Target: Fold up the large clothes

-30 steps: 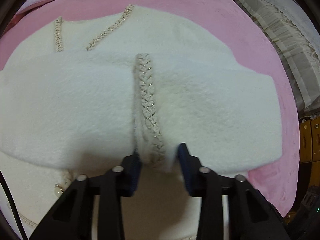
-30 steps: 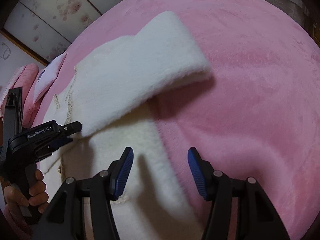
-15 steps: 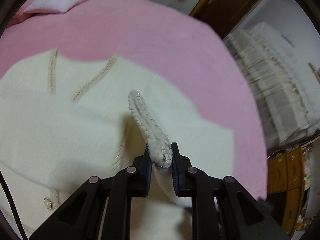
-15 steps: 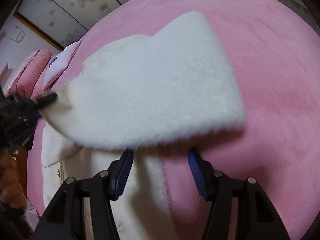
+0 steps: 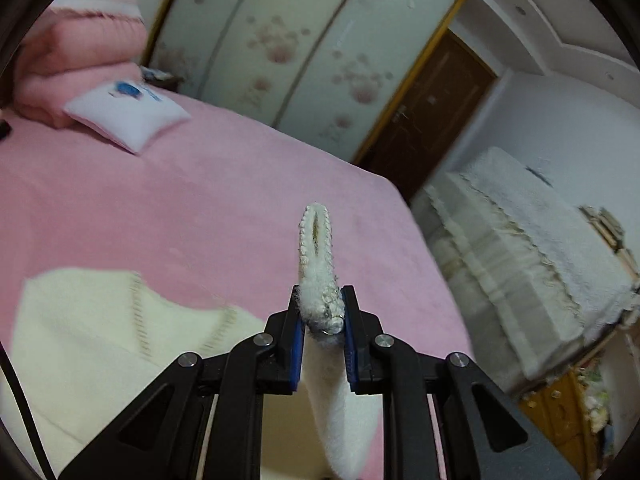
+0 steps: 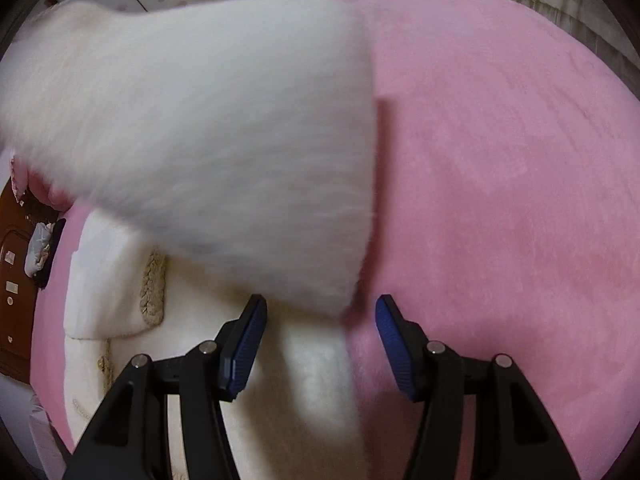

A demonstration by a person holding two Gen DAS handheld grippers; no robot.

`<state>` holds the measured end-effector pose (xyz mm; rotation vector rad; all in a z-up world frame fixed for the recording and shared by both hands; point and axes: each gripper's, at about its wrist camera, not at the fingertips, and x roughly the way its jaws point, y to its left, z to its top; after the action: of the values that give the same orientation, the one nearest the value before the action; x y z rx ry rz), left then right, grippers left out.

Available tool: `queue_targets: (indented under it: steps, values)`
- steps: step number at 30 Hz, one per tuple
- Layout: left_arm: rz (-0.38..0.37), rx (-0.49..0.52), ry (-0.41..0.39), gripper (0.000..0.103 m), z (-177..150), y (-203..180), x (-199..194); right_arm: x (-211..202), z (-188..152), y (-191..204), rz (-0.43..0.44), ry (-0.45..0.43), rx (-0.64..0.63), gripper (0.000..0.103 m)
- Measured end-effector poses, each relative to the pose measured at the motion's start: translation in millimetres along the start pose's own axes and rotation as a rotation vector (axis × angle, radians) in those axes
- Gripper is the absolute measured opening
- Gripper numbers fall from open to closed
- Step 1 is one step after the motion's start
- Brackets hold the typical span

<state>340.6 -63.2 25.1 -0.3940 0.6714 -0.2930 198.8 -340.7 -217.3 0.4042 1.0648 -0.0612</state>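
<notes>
White fluffy cardigan [image 6: 132,280] lay spread on the pink bed cover [image 6: 500,160], body flat toward seven o'clock in the right wrist view. One sleeve [image 6: 208,132] was lifted clear of the body, hanging as a broad, motion-blurred panel across ten to twelve o'clock, long axis running from upper left down to a free corner just above the right gripper [image 6: 320,328]. Braided cuff [image 5: 318,248] of that sleeve stood up at twelve o'clock from the left gripper [image 5: 320,316], trim edge pointing away along the fingers, the rest of the fabric dropping between the arms toward six o'clock.

Was pinched hard in the left gripper, blue pads pressed together on the cuff with only fabric between. Right gripper was spread wide, held nothing, touched nothing that could be made out; sleeve's lower corner hung just ahead of its left pad, near but seemingly apart. Judged the fold-over to turn on the left side carrying the sleeve across the body at seven o'clock; right side nearer the loose corner for steadying.

Beyond: white pillow [image 5: 126,116] and wardrobe doors [image 5: 304,52] at eleven to twelve o'clock.
</notes>
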Motion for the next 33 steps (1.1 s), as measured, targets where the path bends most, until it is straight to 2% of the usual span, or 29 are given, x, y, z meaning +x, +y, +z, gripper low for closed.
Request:
queue_targets:
  steps: [3,6,9,12,15,17,20,22,24,25,26,27,30,33]
  values:
    - [0.134,0.003,-0.018,0.014,0.3,33.0,-11.2,2.5,3.8,9.3,-0.022,-0.025,-0.039,0.057]
    - [0.285,-0.026,0.036,0.015,-19.0,78.6,-8.8,5.6,5.4,17.7,-0.038,-0.033,-0.069,0.057]
    - [0.405,-0.115,0.15,0.015,-59.8,135.3,6.8,8.3,3.4,24.3,-0.063,-0.04,-0.106,0.057]
    - [0.479,-0.214,0.261,0.015,-103.8,180.4,22.0,8.2,2.3,23.9,-0.079,-0.049,-0.145,0.056]
    - [0.556,-0.237,0.365,0.015,-142.6,205.8,37.4,2.4,1.8,25.4,-0.092,-0.089,-0.167,0.056]
    - [0.586,-0.22,0.426,0.015,-162.5,207.9,49.6,-4.8,4.0,26.8,-0.094,-0.115,-0.185,0.056]
    - [0.619,-0.171,0.416,0.015,-163.8,198.5,51.6,-19.9,15.2,22.5,-0.071,-0.154,-0.218,0.056]
    - [0.629,-0.164,0.415,0.016,-165.2,195.2,53.3,-22.9,18.9,31.1,-0.06,-0.146,-0.279,0.056]
    - [0.626,-0.167,0.408,0.015,-164.3,194.1,50.7,-20.5,20.3,42.2,-0.037,-0.122,-0.361,0.042]
    - [0.623,-0.169,0.4,0.015,-161.8,195.1,49.8,-19.7,19.7,44.5,-0.037,-0.111,-0.386,0.03]
    - [0.616,-0.169,0.387,0.015,-158.7,194.4,49.1,-18.7,18.3,45.4,-0.063,-0.103,-0.401,0.022]
    - [0.612,-0.163,0.377,0.015,-154.2,195.2,45.9,-17.3,16.7,44.4,-0.062,-0.086,-0.413,0.018]
    - [0.617,-0.122,0.351,0.015,-141.7,208.5,35.6,-10.6,12.2,38.0,-0.078,-0.04,-0.415,0.016]
    - [0.641,-0.05,0.351,0.016,-138.7,203.6,47.6,0.0,7.8,36.8,-0.105,0.001,-0.384,0.017]
